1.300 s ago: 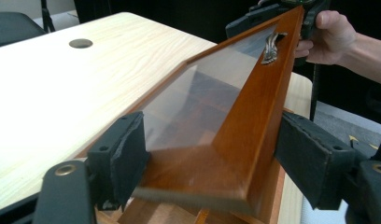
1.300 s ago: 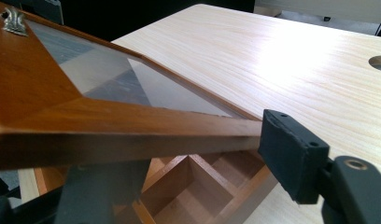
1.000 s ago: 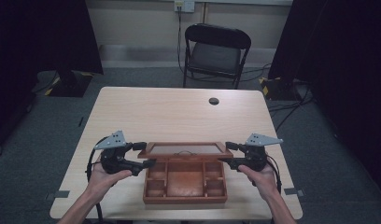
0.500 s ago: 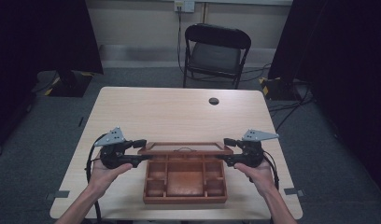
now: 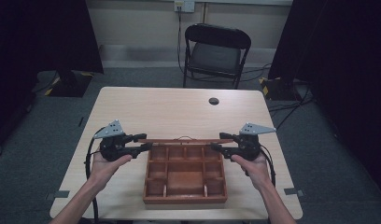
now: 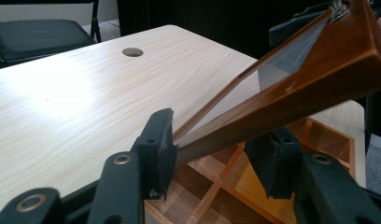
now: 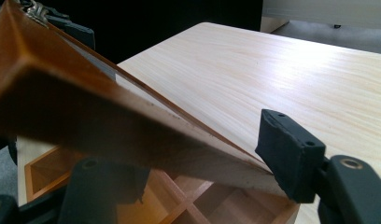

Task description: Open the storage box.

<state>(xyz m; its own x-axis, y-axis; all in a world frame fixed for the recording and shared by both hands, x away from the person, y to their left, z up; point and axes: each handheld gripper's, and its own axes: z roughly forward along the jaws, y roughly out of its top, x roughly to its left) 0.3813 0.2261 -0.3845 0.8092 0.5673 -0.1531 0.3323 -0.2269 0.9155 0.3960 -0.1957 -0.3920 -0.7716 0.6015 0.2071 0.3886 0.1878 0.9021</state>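
The left gripper (image 5: 143, 142) and right gripper (image 5: 219, 141) each clench an end of the glass-paned wooden lid (image 5: 184, 140) — raised over its compartmented box (image 5: 184, 199) on the pale wood-grain tabletop (image 5: 170, 109).

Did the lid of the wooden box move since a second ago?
Yes. The lid has swung up toward the table's far edge: earlier its glass face showed above the box; now it shows edge-on, with both grippers at its ends.

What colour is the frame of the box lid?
The lid frame is reddish-brown varnished wood around a clear pane; the left gripper view shows it best.
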